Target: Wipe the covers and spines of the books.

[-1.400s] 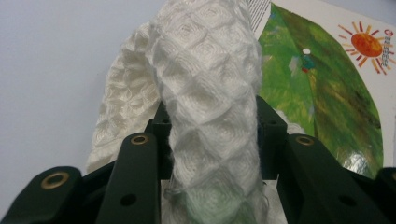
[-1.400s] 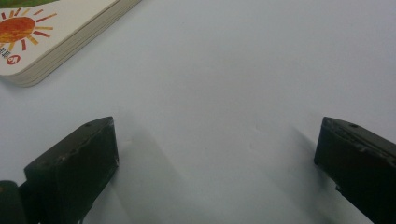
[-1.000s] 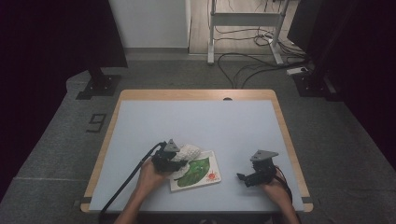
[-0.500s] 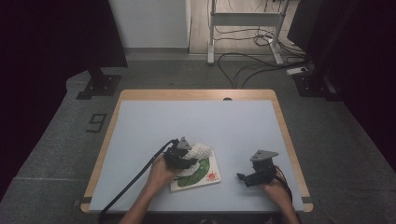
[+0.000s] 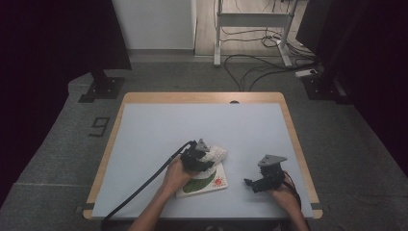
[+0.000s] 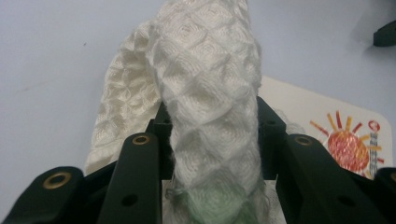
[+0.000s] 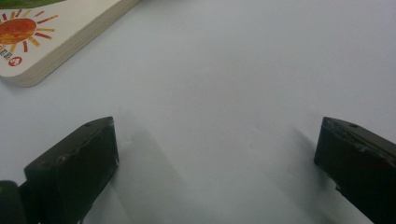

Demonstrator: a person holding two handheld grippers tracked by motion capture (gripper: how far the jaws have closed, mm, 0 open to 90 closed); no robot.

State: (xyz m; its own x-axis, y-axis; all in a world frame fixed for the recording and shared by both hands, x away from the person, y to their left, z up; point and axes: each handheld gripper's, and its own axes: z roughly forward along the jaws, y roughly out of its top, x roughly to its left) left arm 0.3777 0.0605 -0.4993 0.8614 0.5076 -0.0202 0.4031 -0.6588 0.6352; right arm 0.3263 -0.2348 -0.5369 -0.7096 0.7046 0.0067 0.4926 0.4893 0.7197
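While one white quilted cloth (image 6: 205, 116) sits pinched between the left gripper's (image 5: 202, 159) fingers (image 6: 140, 172), it drapes over one picture book (image 5: 204, 180) lying flat on the pale surface (image 5: 192, 125). Right gripper (image 5: 250, 183): fingers (image 7: 74, 168) spread wide, nothing held, resting just right of the book.

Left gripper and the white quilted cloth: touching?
Touching. In the left gripper view the white quilted cloth is bunched between the left gripper jaws, pressed against both.

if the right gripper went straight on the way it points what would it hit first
Probably the book: in the high view the right gripper points left at it, with bare table between. Its own view puts the book off-centre, so it might miss.
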